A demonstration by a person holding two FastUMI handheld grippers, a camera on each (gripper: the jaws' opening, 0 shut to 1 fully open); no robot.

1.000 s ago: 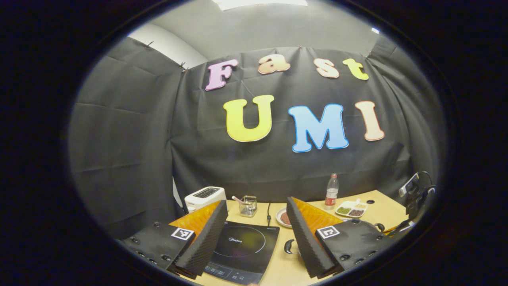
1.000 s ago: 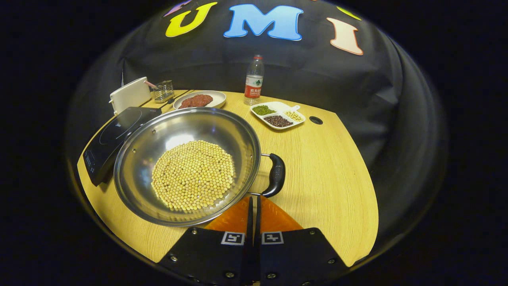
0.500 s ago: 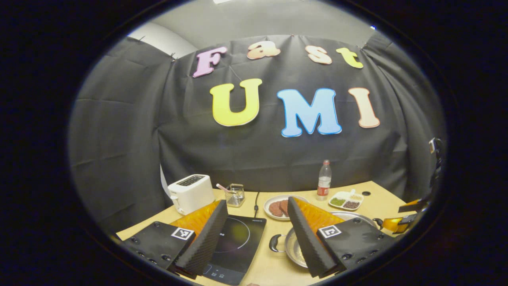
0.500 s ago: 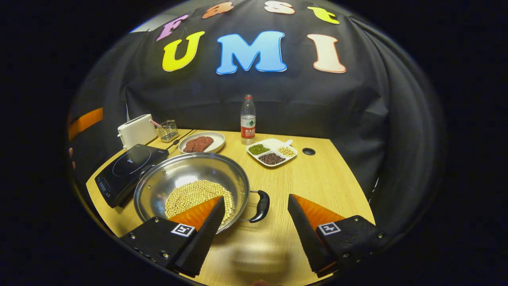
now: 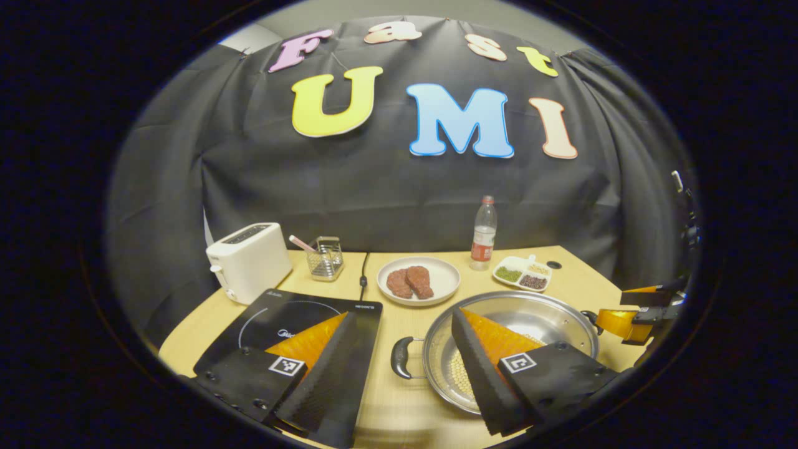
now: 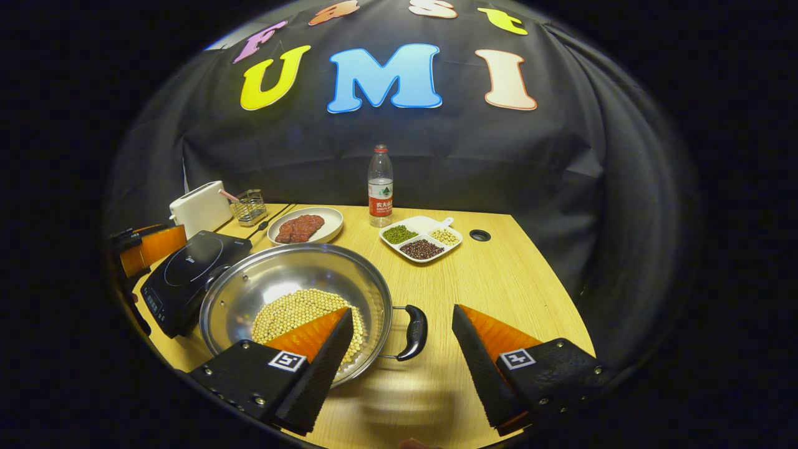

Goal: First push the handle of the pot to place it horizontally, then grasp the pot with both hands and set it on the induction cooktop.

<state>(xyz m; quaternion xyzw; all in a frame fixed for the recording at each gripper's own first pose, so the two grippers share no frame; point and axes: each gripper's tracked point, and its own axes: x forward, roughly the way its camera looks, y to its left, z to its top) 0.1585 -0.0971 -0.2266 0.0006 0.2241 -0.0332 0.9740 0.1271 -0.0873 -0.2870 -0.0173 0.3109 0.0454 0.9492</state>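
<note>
Your left gripper (image 5: 405, 349) is spread wide above the table (image 5: 399, 408), framing the pot's left handle (image 5: 401, 358). The pot (image 6: 293, 287) of beans sits just right of the induction cooktop (image 6: 187, 274). Your right gripper (image 6: 402, 349) gapes too, around the right handle (image 6: 414, 332).

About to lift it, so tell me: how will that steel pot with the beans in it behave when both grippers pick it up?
The pot looks rigid and probably fairly heavy. Its beans lie loose, so any tilt would likely slide them sideways. The two small side handles suggest uneven lifting could tip it.
</note>
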